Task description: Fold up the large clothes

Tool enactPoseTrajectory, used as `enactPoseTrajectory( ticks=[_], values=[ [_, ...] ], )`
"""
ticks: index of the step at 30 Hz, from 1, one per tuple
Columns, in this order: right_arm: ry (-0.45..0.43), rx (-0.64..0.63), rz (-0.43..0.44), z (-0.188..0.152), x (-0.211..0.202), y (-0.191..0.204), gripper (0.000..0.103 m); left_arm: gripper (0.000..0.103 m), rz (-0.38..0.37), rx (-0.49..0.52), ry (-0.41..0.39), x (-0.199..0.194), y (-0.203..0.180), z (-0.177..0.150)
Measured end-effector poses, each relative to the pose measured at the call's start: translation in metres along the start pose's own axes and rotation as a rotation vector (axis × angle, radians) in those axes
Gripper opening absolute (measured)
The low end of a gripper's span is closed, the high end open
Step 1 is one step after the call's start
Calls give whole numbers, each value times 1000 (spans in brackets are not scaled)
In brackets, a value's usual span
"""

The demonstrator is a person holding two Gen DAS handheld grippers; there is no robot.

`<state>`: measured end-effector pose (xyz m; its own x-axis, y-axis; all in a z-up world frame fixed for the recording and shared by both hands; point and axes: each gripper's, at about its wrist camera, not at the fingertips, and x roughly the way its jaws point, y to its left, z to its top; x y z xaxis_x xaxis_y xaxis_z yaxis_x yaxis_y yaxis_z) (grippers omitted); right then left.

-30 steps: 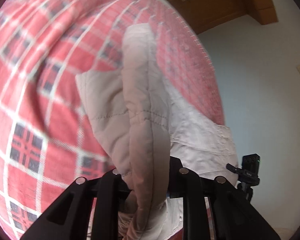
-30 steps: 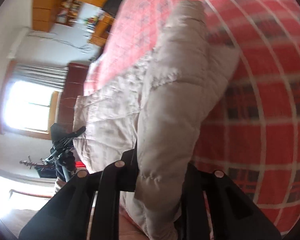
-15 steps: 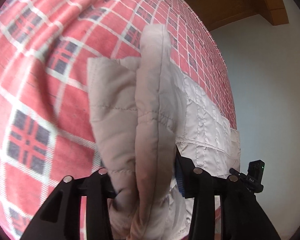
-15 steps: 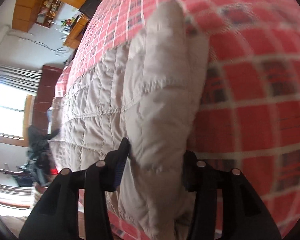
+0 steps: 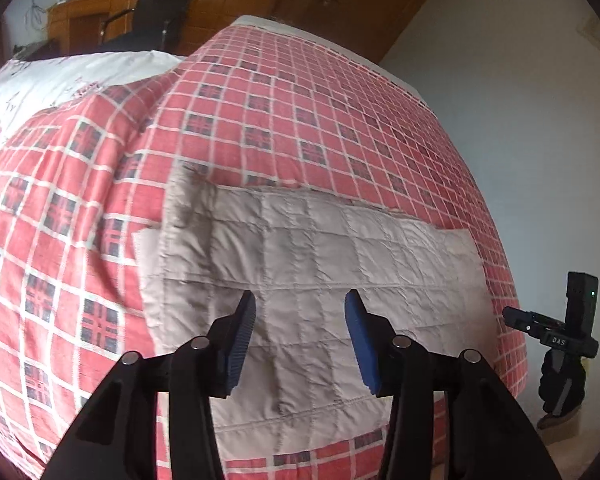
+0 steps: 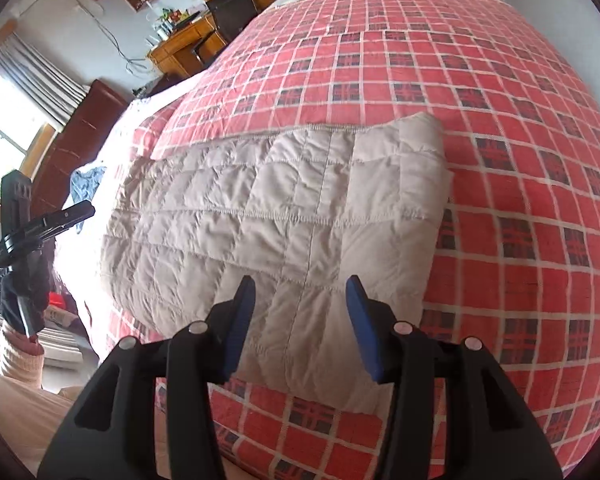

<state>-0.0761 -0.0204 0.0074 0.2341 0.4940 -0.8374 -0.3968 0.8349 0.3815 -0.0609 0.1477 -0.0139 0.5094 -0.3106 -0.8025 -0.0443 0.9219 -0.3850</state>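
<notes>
Garment: beige quilted padded jacket (image 5: 308,264), folded into a long flat band, lying across the red plaid bedspread (image 5: 300,120) near the bed's near edge. Stitched squares show over its whole top face.
Garment, right wrist view: same beige quilted padded jacket (image 6: 284,216); one end forms a thick rounded fold at upper right, the other end runs off toward the left edge of the bed.
Bed cover: red plaid bedspread (image 6: 500,160) with white grid lines and dark check squares, spread over the whole mattress; a hump rises under it at the left in the left wrist view.
Left gripper (image 5: 300,336): black frame, blue pads, jaws spread wide, nothing between them. It hangs above the jacket's near edge; contact cannot be told.
Right gripper (image 6: 300,320): same build, jaws spread wide, empty, above the jacket's near edge close to the thick folded end.
Opposite tool: in the left wrist view the other black gripper handle (image 5: 560,336) shows at far right, held in a dark-gloved hand (image 5: 556,384), clear of the bed.
White bedding (image 5: 72,76): pale printed sheet or pillow at the bed's far left, beyond the plaid.
Room: wooden desk (image 6: 184,48) with a dark chair behind the bed; wooden wardrobe panels above; curtained window (image 6: 16,92) at left in the right wrist view.
Blue cloth (image 6: 86,186): small crumpled piece on the white bedding, well apart from the jacket.
</notes>
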Motion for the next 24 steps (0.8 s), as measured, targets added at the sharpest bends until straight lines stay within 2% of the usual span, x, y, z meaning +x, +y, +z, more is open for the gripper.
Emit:
enactPoseTrajectory(
  ticks=[5,9,12,15,18,21,24],
  values=[
    [46,16,-49,-13,17,-8,47,47,25,41,72,29,-23,-22],
    [64,74,-48,-24,27,-27,47,47,71,51,99,48,-14,-36],
    [96,108,-47,-34,43,-39,47,46,49,19,124,62,1,-45],
    [92,104,-28,-45,61,-46,47,46,29,34,114,69,6,-51],
    [89,97,-27,-44,61,-45,47,46,39,46,109,69,5,-54],
    [86,95,-17,-36,48,-43,48,47,72,58,107,62,-3,-48],
    [30,78,-6,-17,31,-41,49,52,32,67,74,55,-16,-38]
  ],
)
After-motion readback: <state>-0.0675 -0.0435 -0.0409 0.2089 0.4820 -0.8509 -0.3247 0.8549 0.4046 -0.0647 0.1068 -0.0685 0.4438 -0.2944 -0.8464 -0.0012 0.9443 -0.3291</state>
